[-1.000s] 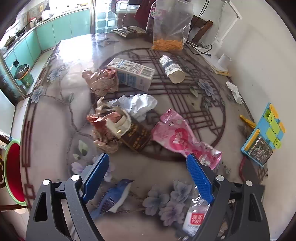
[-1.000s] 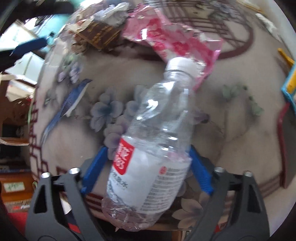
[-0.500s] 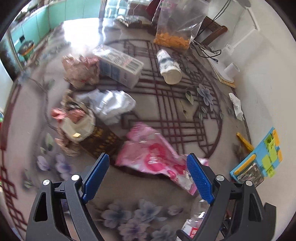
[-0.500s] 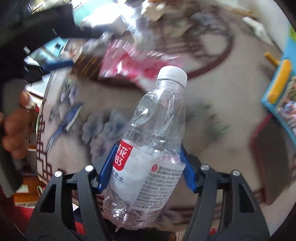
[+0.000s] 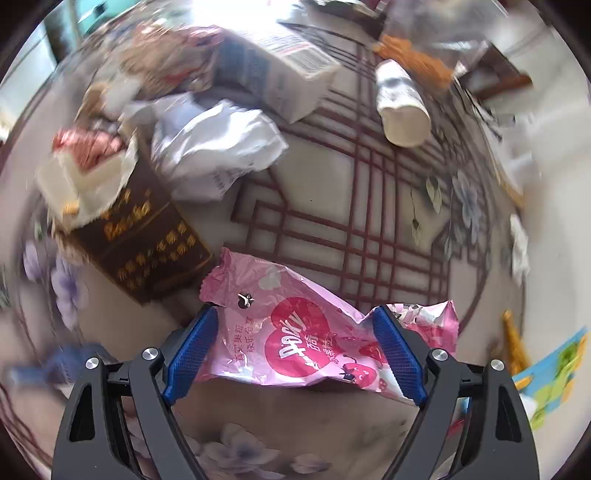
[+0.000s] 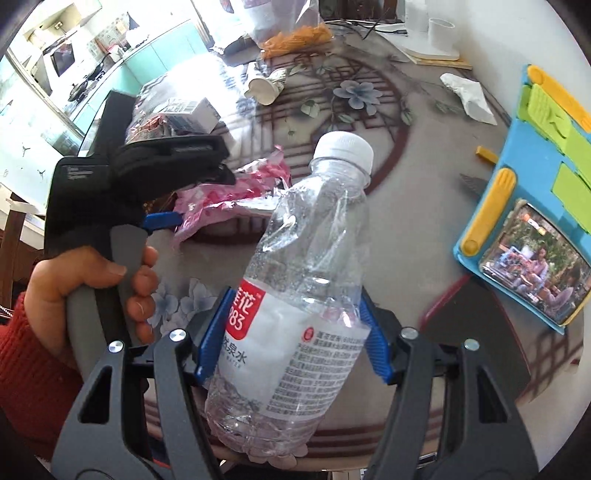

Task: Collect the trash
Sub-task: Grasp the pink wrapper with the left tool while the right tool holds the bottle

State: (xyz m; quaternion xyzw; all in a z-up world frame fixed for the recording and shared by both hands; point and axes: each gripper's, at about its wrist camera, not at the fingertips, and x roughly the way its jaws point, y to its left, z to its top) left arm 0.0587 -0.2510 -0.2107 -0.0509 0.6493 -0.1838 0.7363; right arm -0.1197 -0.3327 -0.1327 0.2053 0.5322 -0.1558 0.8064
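Crinkly clear plastic water bottle (image 6: 295, 291) is clamped in the right claw (image 6: 291, 332), lifted off the desk (image 6: 417, 206); it could get squeezed out. The flat pink foil snack wrapper (image 5: 295, 332) is straddled by the wide-open left claw (image 5: 295, 350), easily missed.

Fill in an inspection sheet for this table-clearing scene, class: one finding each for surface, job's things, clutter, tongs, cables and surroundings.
Surface: floral-patterned table, littered.
Job's things: clear water bottle gripped, capped; pink snack wrapper lying flat; brown box, crumpled white paper, carton and paper cup on their sides.
Clutter: blue-and-yellow stand holding a lit phone; bag of orange snacks.
Tongs: left tongs open, straddling the wrapper; right tongs closed on the bottle.
Cables: dark cable at the far edge.
Surroundings: teal cabinets, bright window.
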